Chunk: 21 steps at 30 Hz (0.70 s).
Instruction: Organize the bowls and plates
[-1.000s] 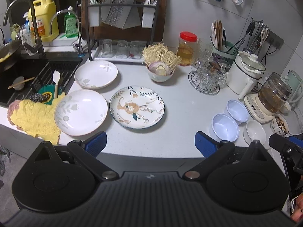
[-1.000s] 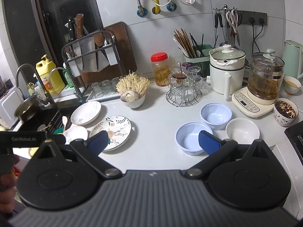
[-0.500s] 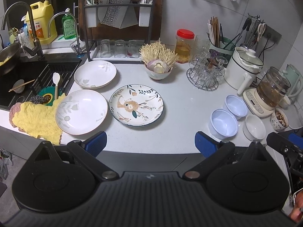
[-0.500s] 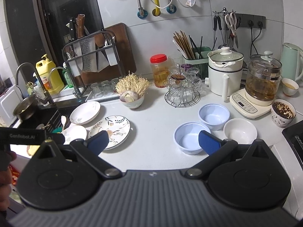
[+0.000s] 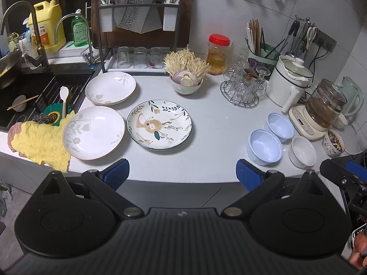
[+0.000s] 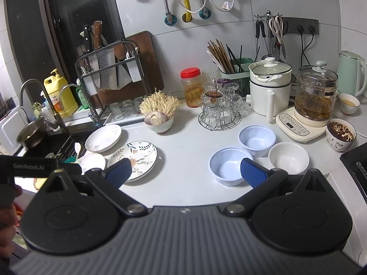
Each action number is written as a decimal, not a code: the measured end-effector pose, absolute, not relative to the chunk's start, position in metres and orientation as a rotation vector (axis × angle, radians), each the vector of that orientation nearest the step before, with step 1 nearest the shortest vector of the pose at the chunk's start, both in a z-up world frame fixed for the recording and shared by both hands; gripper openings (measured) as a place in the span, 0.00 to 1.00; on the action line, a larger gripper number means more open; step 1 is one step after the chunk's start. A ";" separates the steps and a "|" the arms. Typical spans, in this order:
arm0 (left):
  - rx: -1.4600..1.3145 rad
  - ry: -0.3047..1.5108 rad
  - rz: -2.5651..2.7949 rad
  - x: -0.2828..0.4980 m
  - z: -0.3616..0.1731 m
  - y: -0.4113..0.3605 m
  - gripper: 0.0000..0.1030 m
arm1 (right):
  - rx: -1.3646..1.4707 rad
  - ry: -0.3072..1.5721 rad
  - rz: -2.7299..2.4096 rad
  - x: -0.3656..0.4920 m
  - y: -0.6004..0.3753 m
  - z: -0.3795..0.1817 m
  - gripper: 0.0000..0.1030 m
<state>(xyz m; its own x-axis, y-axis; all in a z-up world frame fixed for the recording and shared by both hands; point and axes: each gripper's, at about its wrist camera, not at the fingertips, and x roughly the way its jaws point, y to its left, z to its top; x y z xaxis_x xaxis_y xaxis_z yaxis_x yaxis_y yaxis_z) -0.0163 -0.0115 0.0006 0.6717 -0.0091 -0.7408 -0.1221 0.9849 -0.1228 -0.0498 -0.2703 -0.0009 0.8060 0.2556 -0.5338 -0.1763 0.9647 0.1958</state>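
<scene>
Three round ceramic plates (image 5: 160,123) lie unstacked at left, three small bowls (image 5: 265,146) at right; your left gripper (image 5: 182,174) and right gripper (image 6: 185,170) are spread wide, holding nothing.

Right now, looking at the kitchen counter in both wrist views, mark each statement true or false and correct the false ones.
1. Three plates lie on the counter. True: two white plates and a patterned plate.
2. The two blue bowls are stacked. False: the near blue bowl and the far blue bowl sit side by side.
3. The left gripper is open and holds nothing. True.
4. The white bowl holds soup. False: it is empty.
5. The right gripper grips a plate. False: it is open, holding nothing.
</scene>
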 end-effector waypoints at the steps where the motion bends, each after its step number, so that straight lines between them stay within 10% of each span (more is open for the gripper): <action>1: -0.168 0.837 0.068 -0.017 0.000 -0.012 0.98 | 0.142 0.593 0.238 -0.050 -0.270 -0.002 1.00; 21: -0.162 0.806 0.073 -0.062 -0.003 -0.038 0.98 | 0.120 0.594 0.271 -0.085 -0.285 -0.007 1.00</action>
<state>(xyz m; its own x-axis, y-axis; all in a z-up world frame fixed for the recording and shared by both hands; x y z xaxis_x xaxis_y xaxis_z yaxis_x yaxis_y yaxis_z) -0.0625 -0.0382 -0.0026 0.6910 0.0035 -0.7229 -0.1269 0.9851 -0.1165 -0.0850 -0.2847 -0.0069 0.7944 0.2862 -0.5357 -0.2174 0.9576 0.1892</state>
